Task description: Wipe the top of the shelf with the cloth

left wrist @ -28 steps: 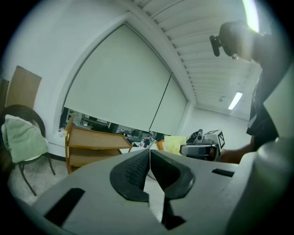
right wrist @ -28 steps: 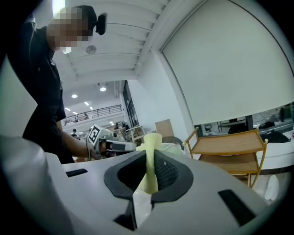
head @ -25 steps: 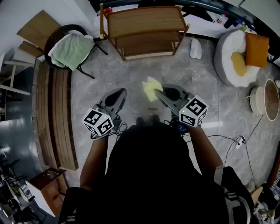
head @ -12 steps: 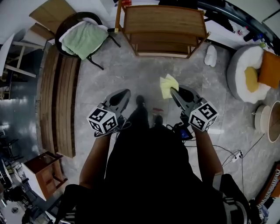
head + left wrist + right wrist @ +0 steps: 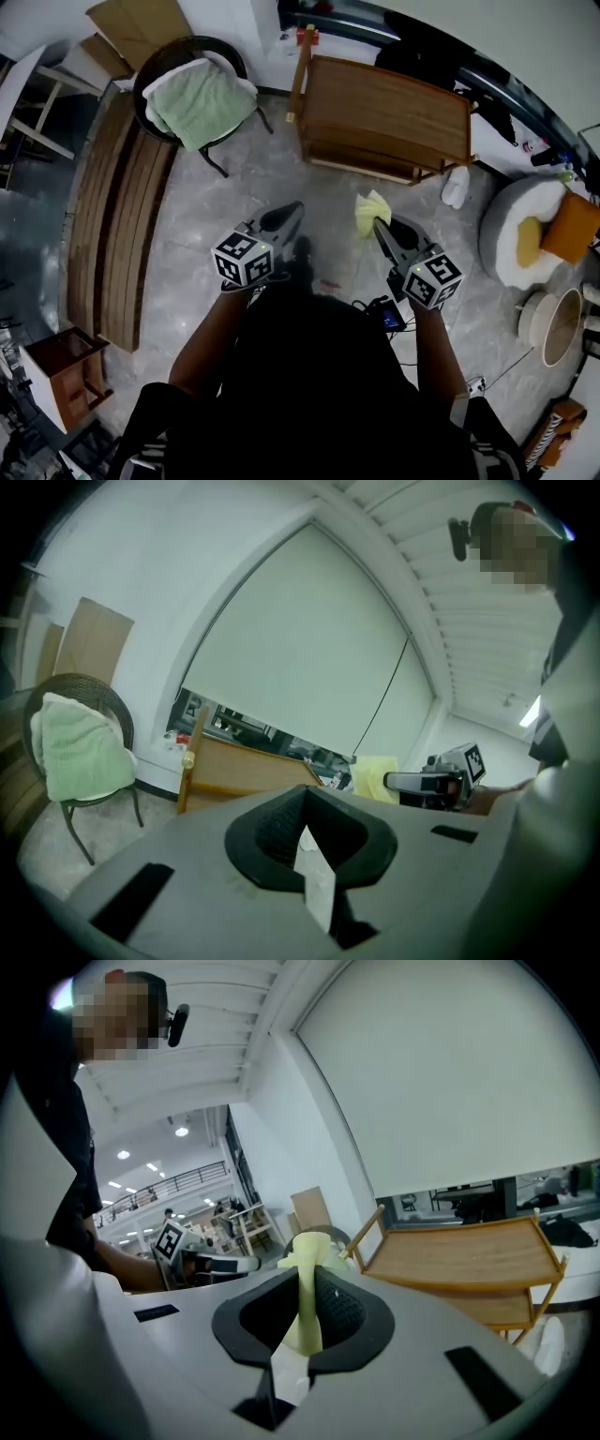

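Observation:
The wooden shelf [image 5: 386, 114] stands on the floor ahead of me, its flat top [image 5: 466, 1241] bare. A yellow cloth [image 5: 369, 213] hangs from my right gripper [image 5: 380, 225], which is shut on it; in the right gripper view the cloth [image 5: 305, 1279] sticks up between the jaws. My left gripper [image 5: 287, 219] is held level beside it, shut with nothing in it. Both grippers are a step short of the shelf [image 5: 240, 771] and well apart from it. The left gripper view also catches the cloth [image 5: 371, 778] off to its right.
A round chair with a green towel [image 5: 199, 98] stands left of the shelf. Long wooden planks [image 5: 117, 225] lie on the floor at the left. A white pouf with an orange cushion [image 5: 536, 234] sits at the right, and cables [image 5: 487, 377] trail behind.
I have stepped closer to the shelf and turned, so it now sits up and to the right. Both grippers keep their pose; the cloth stays in the right one.

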The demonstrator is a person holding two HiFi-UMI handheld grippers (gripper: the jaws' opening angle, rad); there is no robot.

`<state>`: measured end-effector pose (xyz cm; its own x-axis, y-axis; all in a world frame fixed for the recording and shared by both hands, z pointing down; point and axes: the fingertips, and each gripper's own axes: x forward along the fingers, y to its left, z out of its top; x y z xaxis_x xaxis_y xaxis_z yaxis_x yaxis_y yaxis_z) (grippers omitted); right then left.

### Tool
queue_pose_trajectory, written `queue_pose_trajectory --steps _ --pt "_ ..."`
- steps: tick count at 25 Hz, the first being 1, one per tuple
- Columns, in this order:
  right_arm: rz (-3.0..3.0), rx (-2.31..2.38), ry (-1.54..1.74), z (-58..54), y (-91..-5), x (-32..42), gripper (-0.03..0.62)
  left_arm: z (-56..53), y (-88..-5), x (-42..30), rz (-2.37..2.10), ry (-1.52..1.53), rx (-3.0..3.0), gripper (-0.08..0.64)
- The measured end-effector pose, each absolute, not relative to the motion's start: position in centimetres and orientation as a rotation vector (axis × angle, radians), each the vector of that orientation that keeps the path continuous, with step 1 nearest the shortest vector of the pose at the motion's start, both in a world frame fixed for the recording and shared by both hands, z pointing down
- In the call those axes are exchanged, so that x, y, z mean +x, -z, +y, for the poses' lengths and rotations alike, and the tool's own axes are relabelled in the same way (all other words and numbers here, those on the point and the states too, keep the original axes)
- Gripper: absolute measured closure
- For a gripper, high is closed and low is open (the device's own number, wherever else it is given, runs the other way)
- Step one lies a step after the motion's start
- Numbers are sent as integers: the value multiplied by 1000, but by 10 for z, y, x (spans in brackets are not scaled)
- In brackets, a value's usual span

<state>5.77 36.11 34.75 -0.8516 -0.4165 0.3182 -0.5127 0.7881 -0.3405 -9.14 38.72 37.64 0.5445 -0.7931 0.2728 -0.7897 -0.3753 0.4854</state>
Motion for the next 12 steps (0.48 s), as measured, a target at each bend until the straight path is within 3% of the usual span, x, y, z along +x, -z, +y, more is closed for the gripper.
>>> queue_pose_trajectory --steps 6,12 --pt "-2739 789 -550 290 -324 -11 549 325 -365 -134 -1189 32 2258 549" --pt "-2700 859 -559 239 -324 -28 549 270 -377 -145 -1133 74 2217 549"
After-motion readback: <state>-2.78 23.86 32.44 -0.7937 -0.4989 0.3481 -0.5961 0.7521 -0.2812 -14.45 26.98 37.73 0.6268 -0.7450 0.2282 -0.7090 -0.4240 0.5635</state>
